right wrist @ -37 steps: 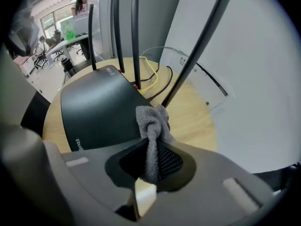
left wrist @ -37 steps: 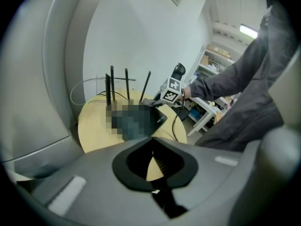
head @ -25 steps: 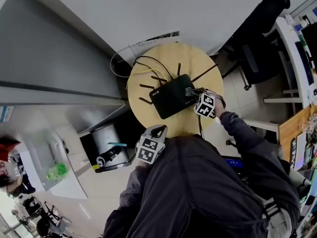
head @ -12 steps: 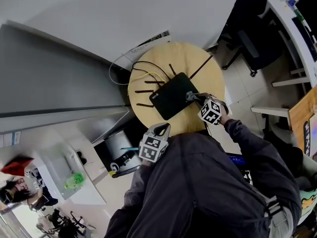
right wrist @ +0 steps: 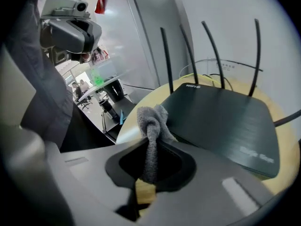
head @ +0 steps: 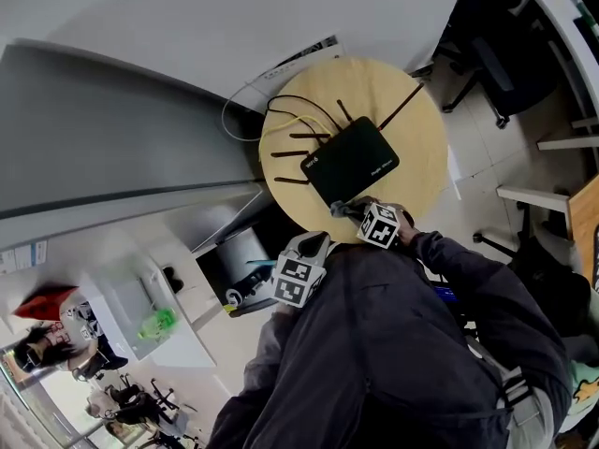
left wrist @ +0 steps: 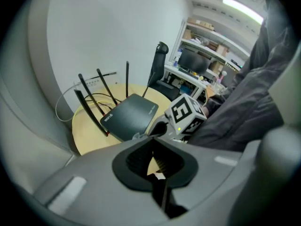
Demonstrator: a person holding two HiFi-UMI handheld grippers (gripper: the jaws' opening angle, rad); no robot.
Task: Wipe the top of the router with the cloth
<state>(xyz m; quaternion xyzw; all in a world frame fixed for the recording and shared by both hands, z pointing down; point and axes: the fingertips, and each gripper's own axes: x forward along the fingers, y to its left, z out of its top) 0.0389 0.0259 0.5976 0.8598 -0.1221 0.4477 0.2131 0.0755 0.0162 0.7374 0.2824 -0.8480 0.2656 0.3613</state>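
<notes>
A black router (head: 351,160) with several upright antennas lies on a round wooden table (head: 412,148). My right gripper (head: 351,210) is shut on a grey cloth (head: 341,209), held at the router's near corner by the table's front edge. In the right gripper view the bunched cloth (right wrist: 151,122) sticks up out of my right gripper (right wrist: 149,145), just short of the router's top (right wrist: 221,121). My left gripper (head: 314,243) hangs near my body off the table edge. Seen from the left gripper view, that gripper (left wrist: 153,157) is shut on nothing, with the router (left wrist: 129,116) ahead.
Yellow and black cables (head: 299,120) loop behind the router toward the wall. A black office chair (head: 487,54) stands to the right of the table. A grey bin (head: 245,255) sits on the floor by the table's left, next to a grey partition (head: 112,138).
My right gripper has drawn the cloth from the router's right side across to its near corner. The left gripper has stayed by my body.
</notes>
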